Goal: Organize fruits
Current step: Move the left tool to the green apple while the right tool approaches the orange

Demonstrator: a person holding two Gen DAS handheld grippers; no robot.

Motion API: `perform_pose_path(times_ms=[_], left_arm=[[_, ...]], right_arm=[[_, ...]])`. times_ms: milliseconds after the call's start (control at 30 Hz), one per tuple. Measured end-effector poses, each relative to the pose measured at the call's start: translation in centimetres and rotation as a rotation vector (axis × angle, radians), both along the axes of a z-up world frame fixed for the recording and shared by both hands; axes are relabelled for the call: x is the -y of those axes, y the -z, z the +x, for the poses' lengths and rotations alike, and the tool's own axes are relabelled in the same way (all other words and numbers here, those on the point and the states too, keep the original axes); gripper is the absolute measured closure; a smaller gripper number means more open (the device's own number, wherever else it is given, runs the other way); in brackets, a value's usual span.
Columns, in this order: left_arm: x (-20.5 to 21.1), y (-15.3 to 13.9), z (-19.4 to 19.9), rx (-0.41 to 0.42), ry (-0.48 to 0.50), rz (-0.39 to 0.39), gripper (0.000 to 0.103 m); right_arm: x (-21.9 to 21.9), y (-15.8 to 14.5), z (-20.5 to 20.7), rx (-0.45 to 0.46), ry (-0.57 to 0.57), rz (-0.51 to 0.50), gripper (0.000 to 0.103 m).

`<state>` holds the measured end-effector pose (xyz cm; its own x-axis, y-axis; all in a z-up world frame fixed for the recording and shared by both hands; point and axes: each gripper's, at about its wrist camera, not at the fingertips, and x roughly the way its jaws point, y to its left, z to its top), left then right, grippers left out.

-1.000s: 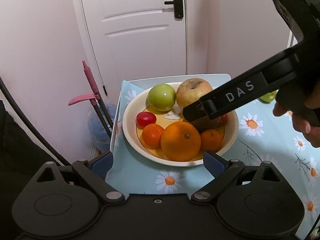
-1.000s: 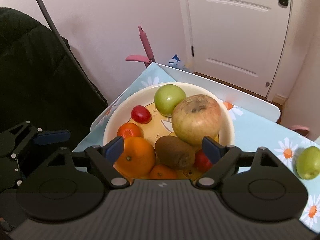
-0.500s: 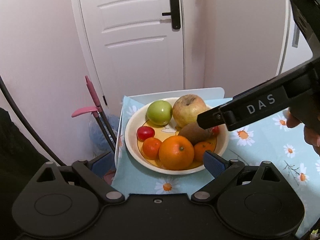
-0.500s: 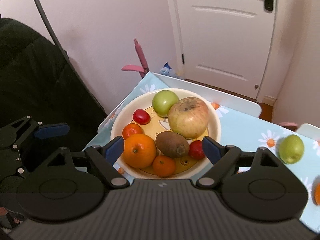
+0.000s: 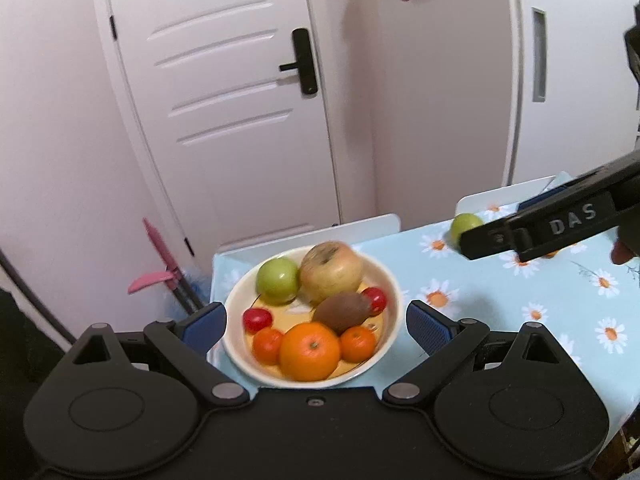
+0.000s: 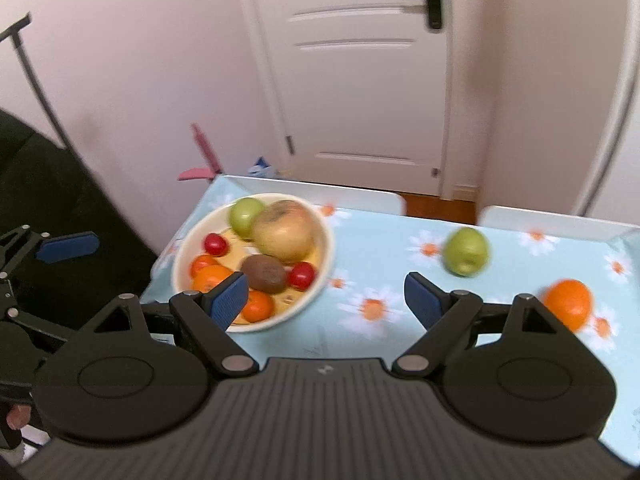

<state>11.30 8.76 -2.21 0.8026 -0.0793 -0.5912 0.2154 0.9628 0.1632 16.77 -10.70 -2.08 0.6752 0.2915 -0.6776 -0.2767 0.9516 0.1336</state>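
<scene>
The right tongs (image 6: 322, 298) have backed away from the bowl (image 6: 326, 258), open and empty. The left tongs (image 5: 316, 322) are open too. The green apple (image 6: 467, 252) waits on the counter (image 6: 520, 280).

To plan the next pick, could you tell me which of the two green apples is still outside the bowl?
The green apple lying alone on the daisy tablecloth, right of the bowl; the other green apple sits inside it.
</scene>
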Motion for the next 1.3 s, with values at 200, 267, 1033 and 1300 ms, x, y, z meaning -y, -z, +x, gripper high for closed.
perform_pose_path(times_ms=[200,267,1033,1300], left_arm=[[3.2,-0.4,0.4,-0.006,0.011,-0.041,0.004],[4.6,-0.5,0.7,-0.01,0.009,-0.052,0.004],[19.2,4.2,11.6,-0.108,0.114,-0.043,0.004],[21.5,7.4,16.2,-0.166,0.122,-0.012,0.007]], right_arm=[[5.4,-1.0,-1.1,0.019,0.057,-0.017,0.003],[7.2,-1.2,-1.3,0.024,0.069,-0.03,0.003],[20.6,5.3,4.0,-0.091,0.084,-0.081,0.003],[21.2,7.4,6.0,-0.134,0.115,-0.046,0.004]])
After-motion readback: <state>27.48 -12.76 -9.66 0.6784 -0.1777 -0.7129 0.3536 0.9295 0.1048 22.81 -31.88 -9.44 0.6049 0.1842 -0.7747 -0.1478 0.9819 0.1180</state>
